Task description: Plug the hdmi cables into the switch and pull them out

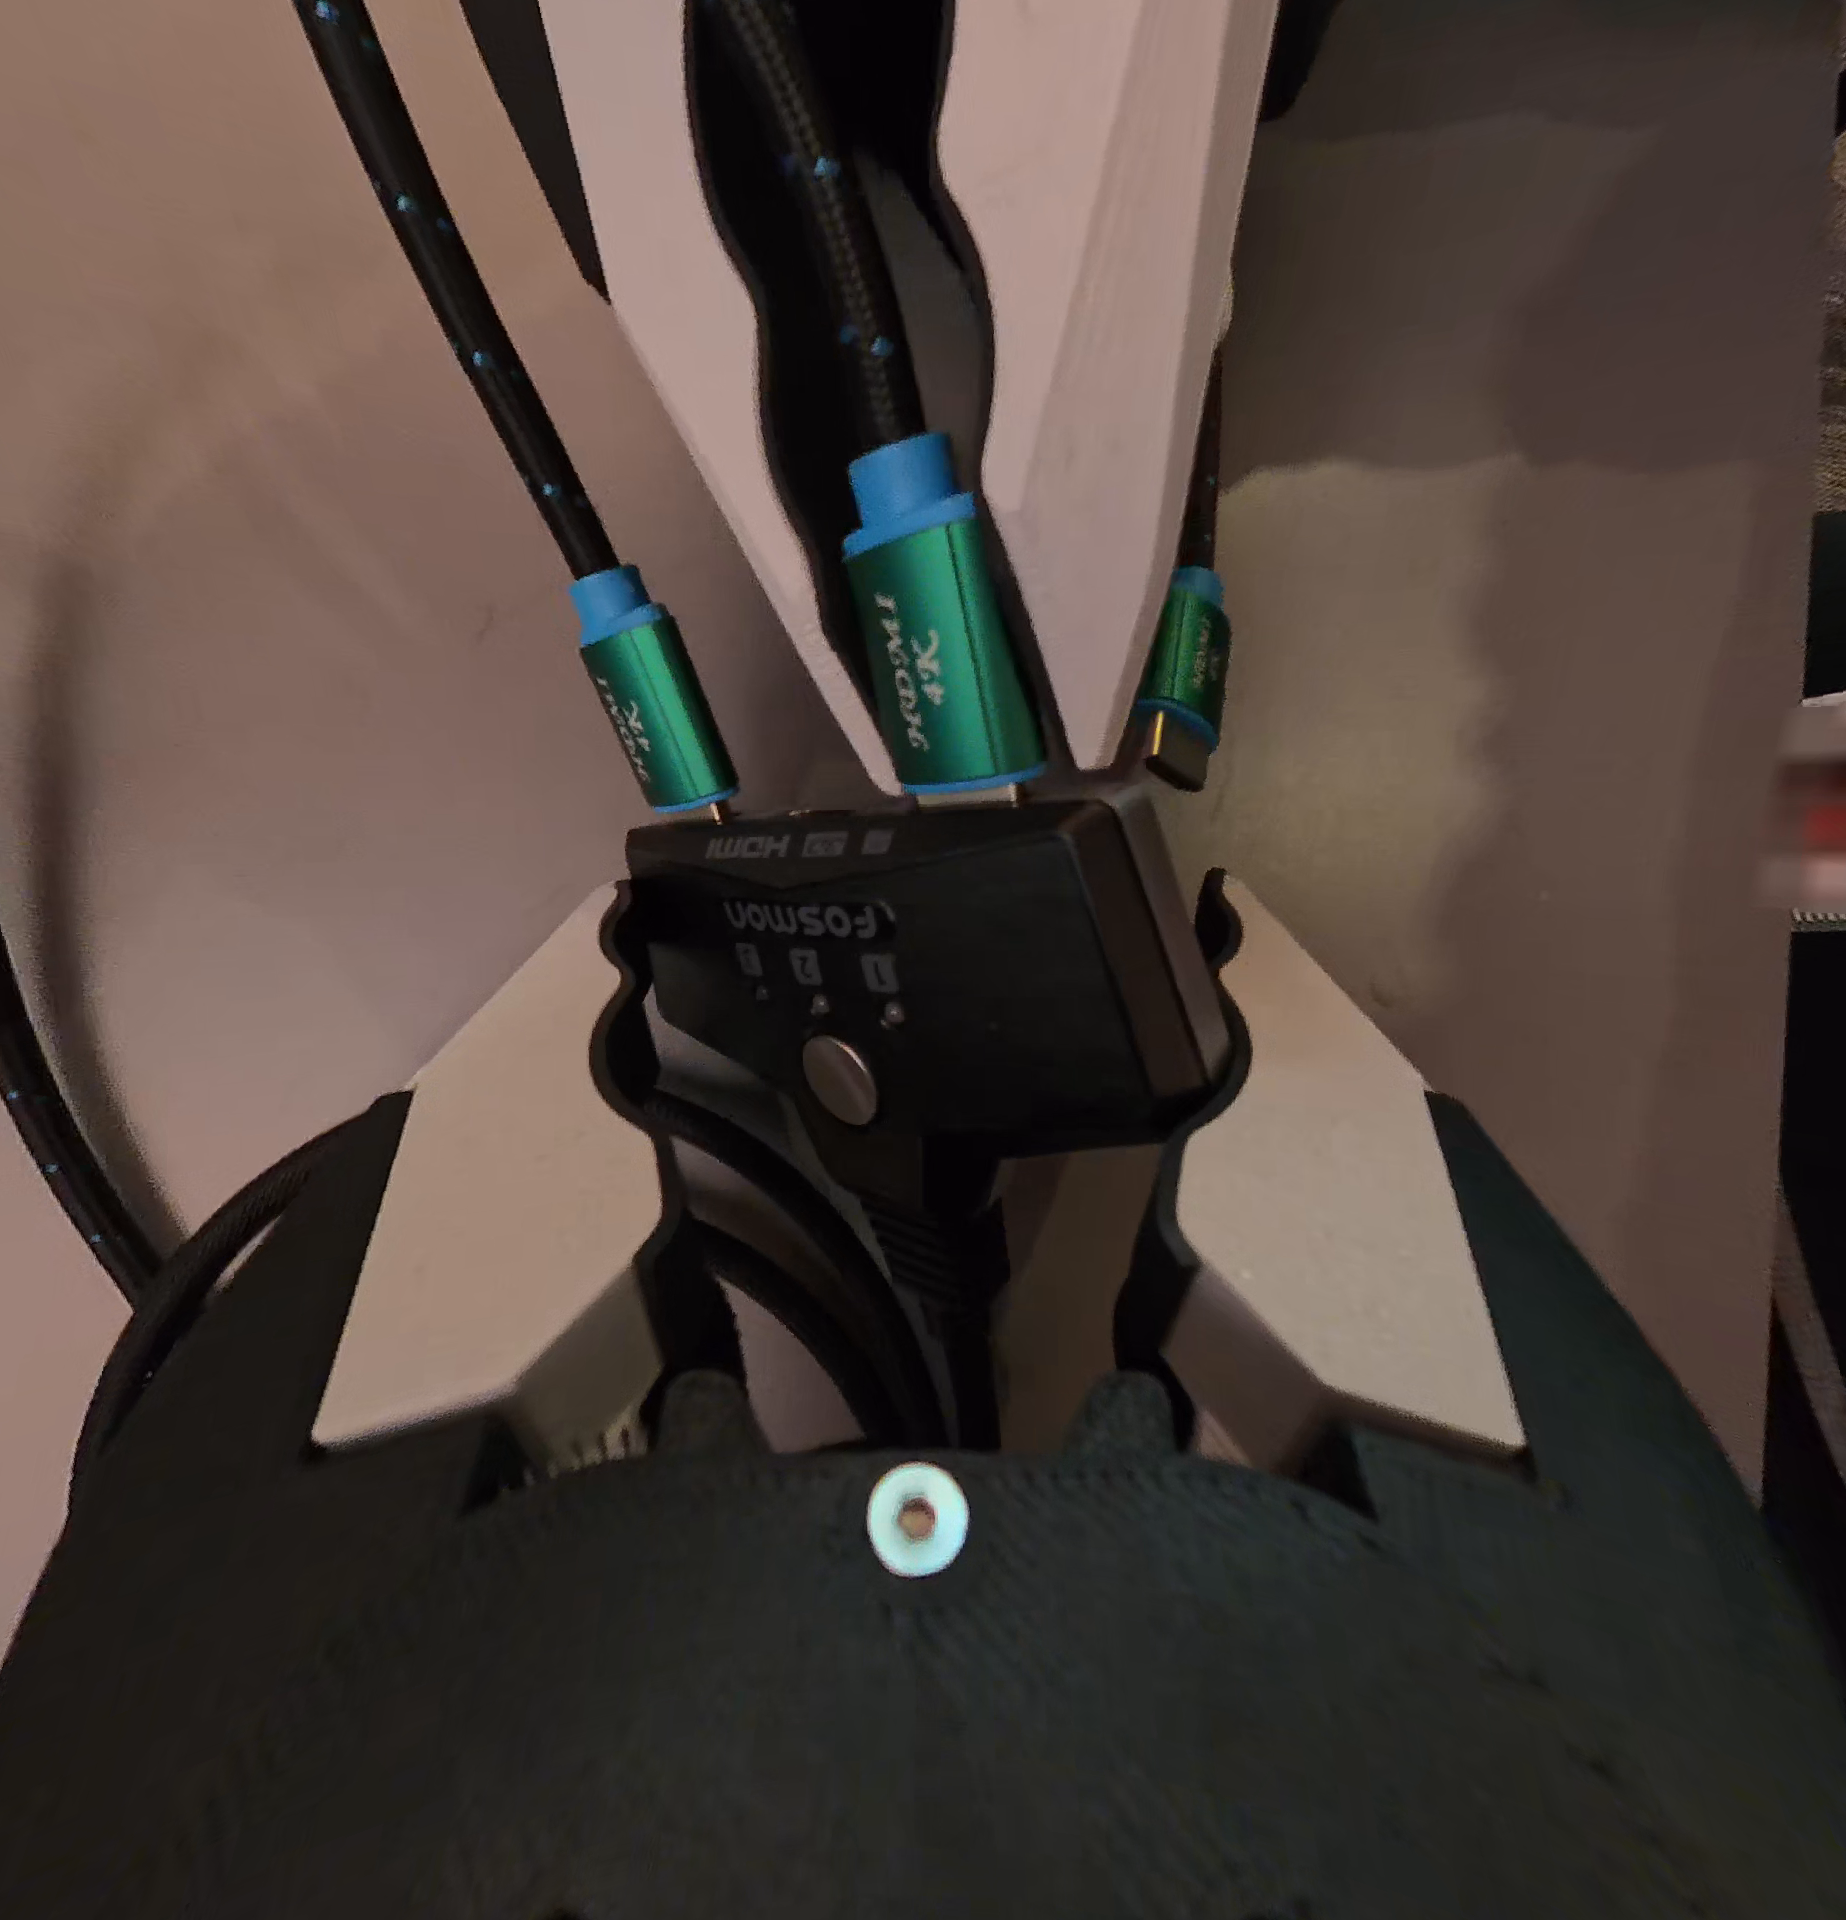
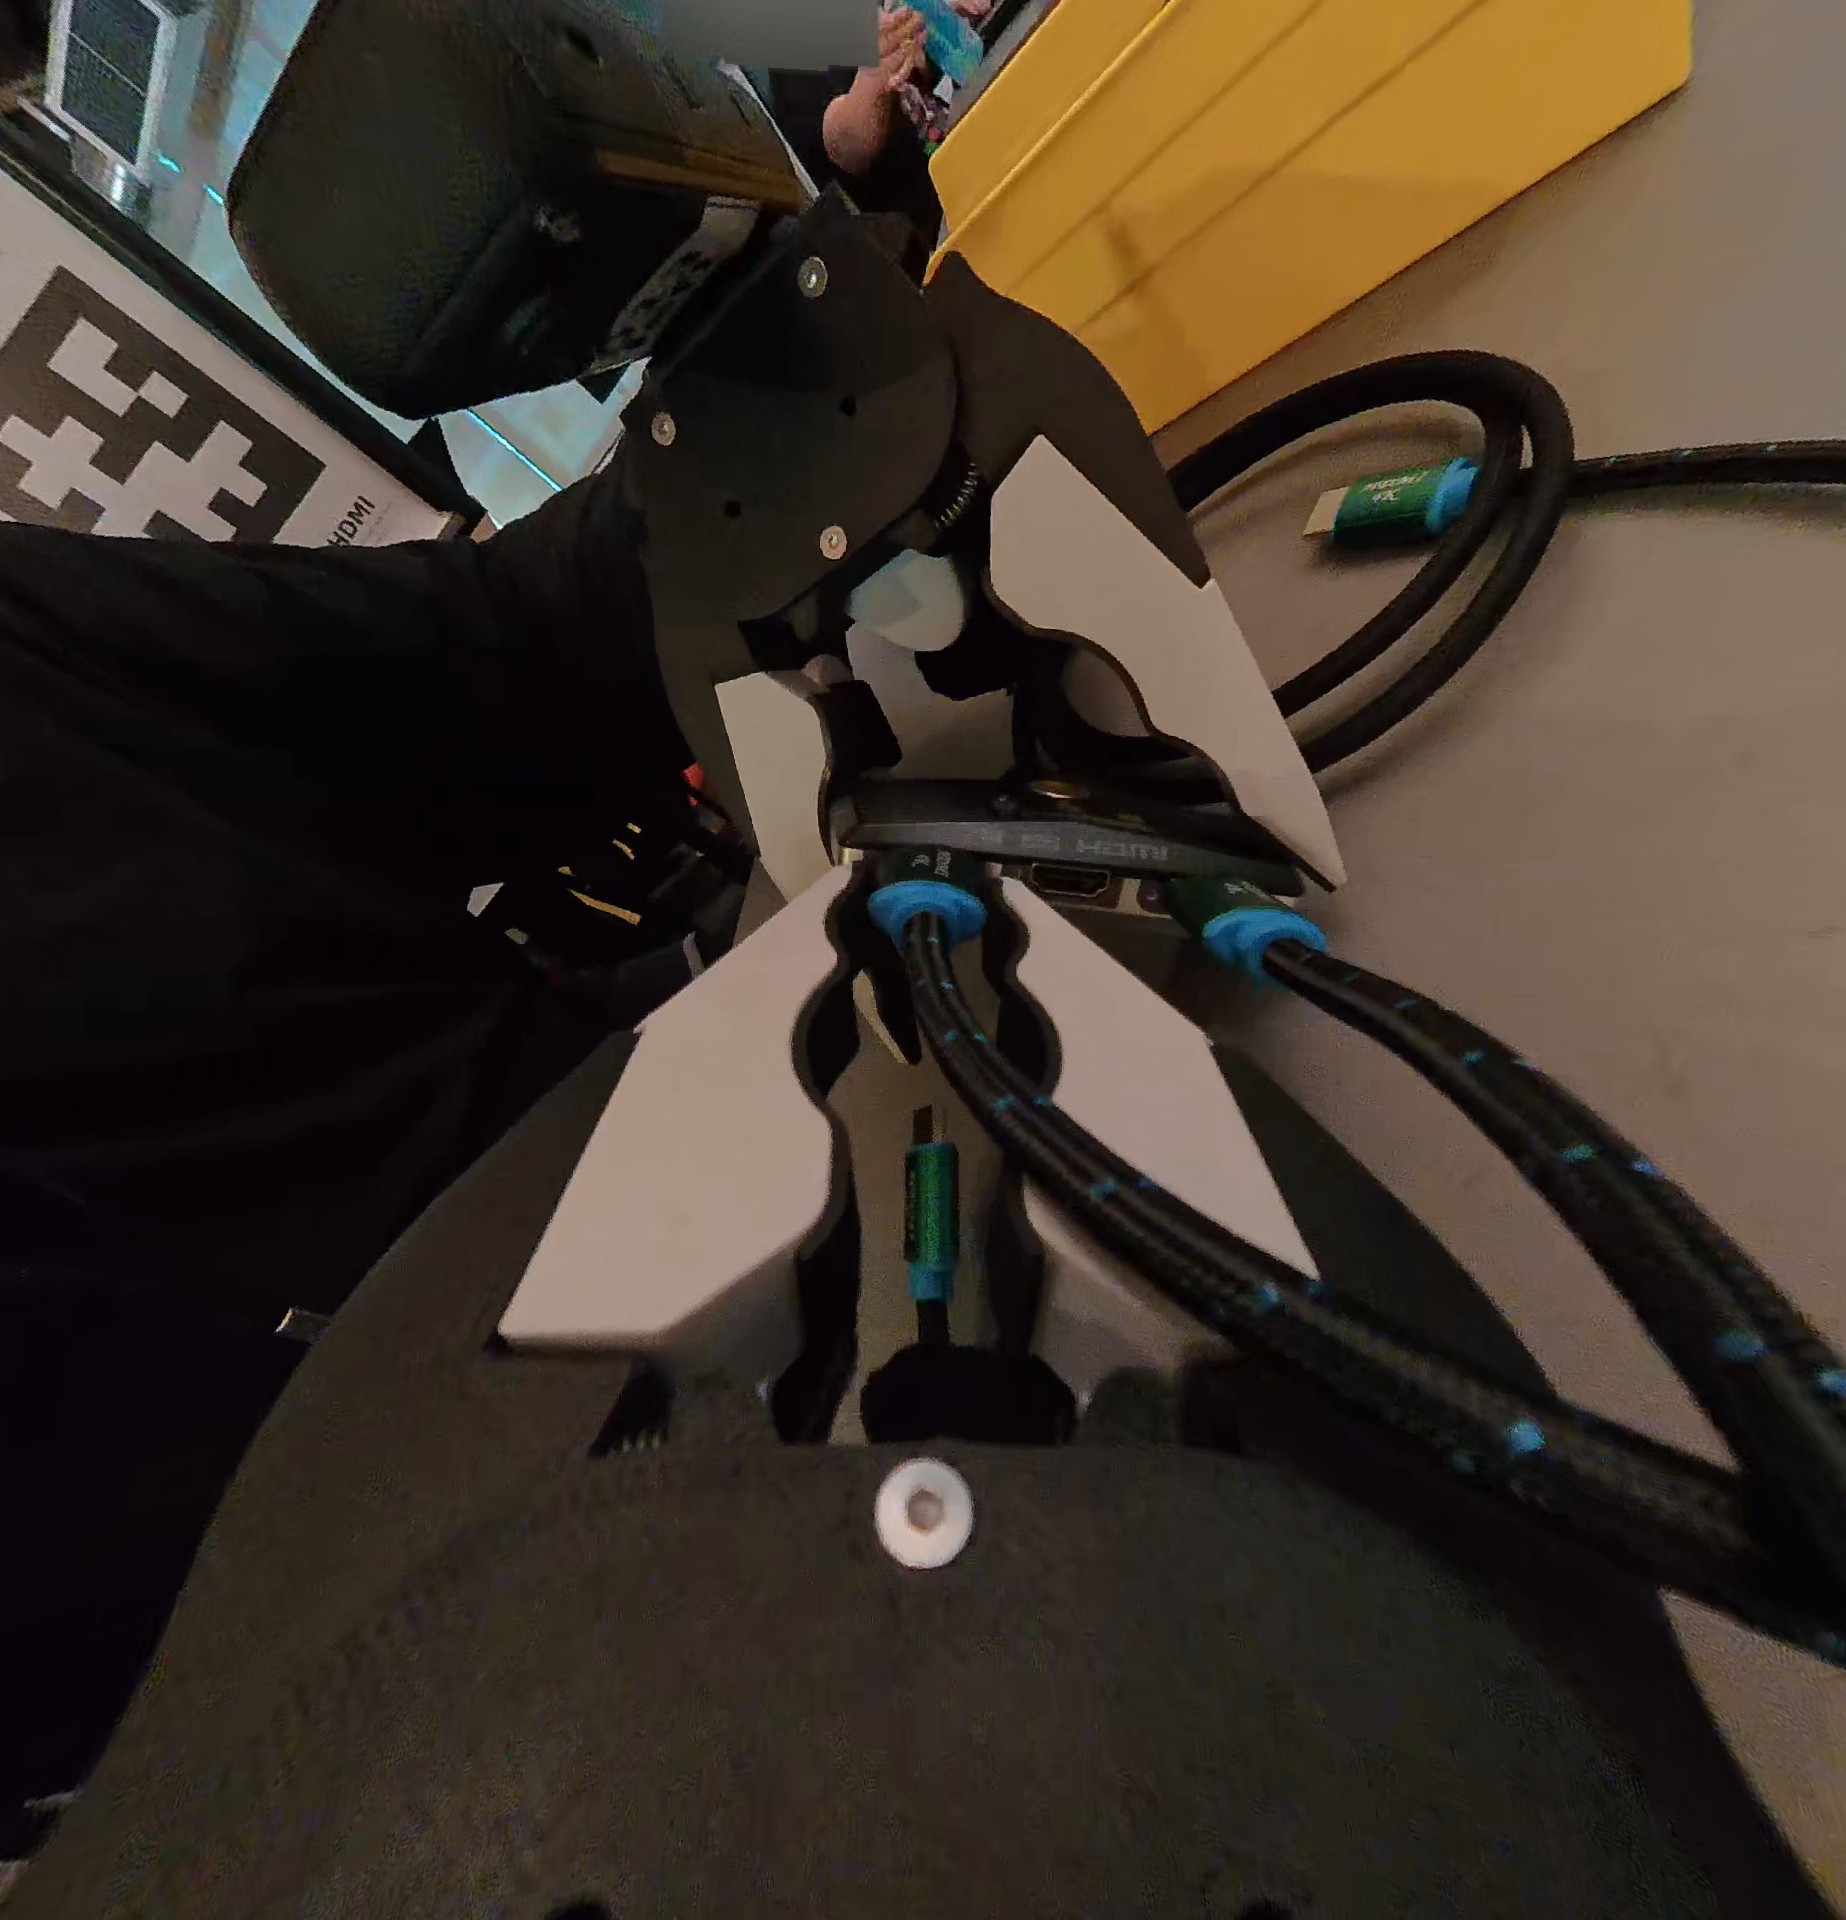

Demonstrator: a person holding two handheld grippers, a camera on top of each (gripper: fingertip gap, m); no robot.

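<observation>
From the left wrist view the left tongs (image 1: 914,997) are clamped on the little black switch (image 1: 929,977) — light, hard plastic, probably slick, so gripping its flat sides makes sense. Two green plugs (image 1: 940,665) sit in it. Right wrist view: right tongs (image 2: 924,997) closed around the braided cable (image 2: 1054,1132) just behind a plug — stiff, springy stuff; I'd grab the metal shell instead.
</observation>
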